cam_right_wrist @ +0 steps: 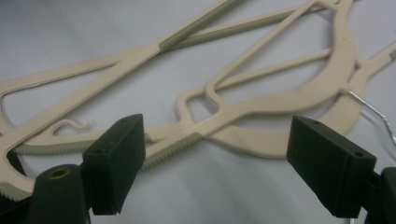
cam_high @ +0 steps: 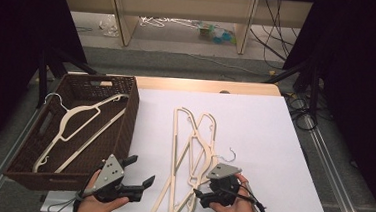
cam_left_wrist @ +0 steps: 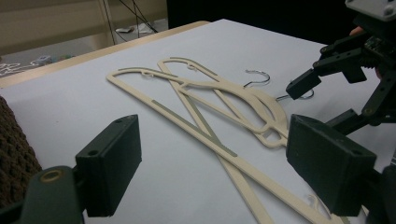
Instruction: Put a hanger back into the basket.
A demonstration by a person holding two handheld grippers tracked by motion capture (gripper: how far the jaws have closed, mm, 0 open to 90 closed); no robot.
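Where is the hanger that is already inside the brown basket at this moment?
In the high view, the hanger lies slanted inside the brown basket at the table's left, apart from the two crossed hangers on the white sheet.

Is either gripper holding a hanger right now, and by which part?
Neither. The left gripper and right gripper are open, empty, above the crossed hangers.
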